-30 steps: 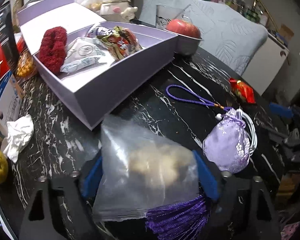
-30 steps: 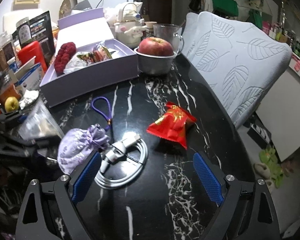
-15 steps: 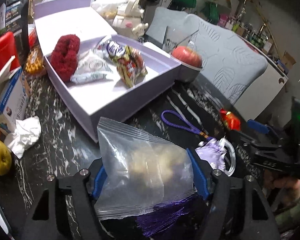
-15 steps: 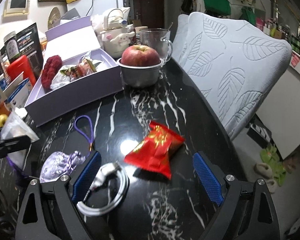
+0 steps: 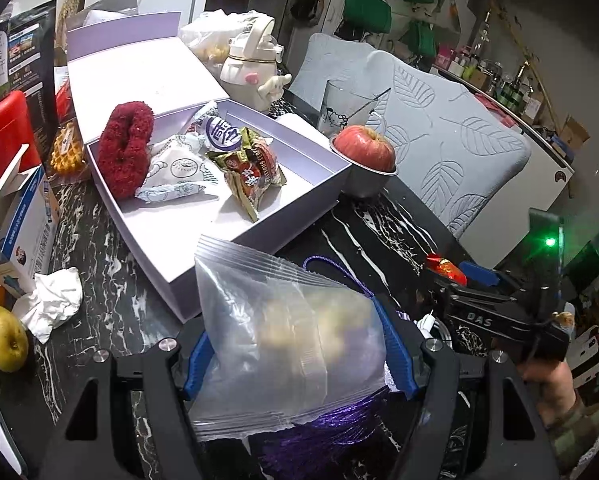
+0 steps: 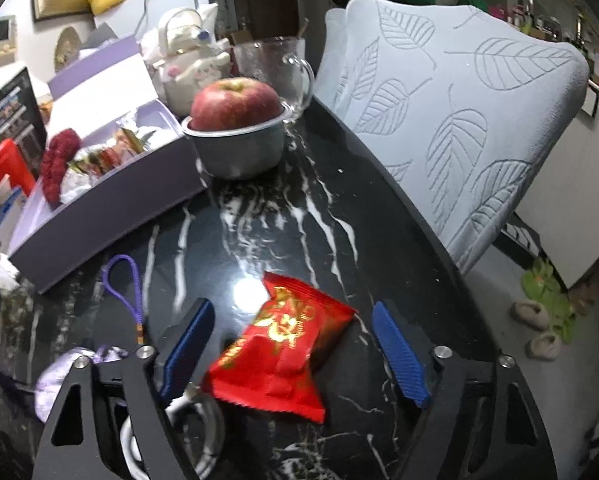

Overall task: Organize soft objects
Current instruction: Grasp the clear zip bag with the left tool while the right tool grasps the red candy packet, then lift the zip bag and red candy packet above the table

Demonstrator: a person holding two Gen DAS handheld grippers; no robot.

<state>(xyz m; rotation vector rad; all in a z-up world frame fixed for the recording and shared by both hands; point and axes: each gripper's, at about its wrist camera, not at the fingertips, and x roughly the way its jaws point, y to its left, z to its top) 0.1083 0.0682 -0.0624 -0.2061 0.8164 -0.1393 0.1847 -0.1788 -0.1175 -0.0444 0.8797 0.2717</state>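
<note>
My left gripper (image 5: 291, 322) is shut on a clear zip bag (image 5: 283, 332) with pale yellow lumps inside, held above the black marble table (image 5: 107, 280); a purple tassel (image 5: 323, 428) hangs under it. Ahead lies the open lilac box (image 5: 283, 232) with a red fuzzy item (image 5: 125, 152) and snack packets (image 5: 251, 172). My right gripper (image 6: 291, 306) straddles a red snack packet (image 6: 283, 344) on the table. Its jaws are closing, and the blue pads (image 6: 399, 356) stand clear of the packet. A lilac pouch (image 6: 59, 376) and its purple cord (image 6: 127, 284) lie to the left.
A red apple (image 6: 235, 104) sits in a metal bowl (image 6: 239, 152) beside the box, with a glass mug (image 6: 275, 64) behind. A coiled white cable (image 6: 203, 432) lies under the right gripper. A leaf-patterned chair (image 6: 459, 120) borders the table. A tissue (image 5: 51, 304) and yellow fruit (image 5: 3, 344) lie left.
My left gripper has risen with the bag. My right gripper has shifted from the cable to over the red packet, and its jaws have narrowed.
</note>
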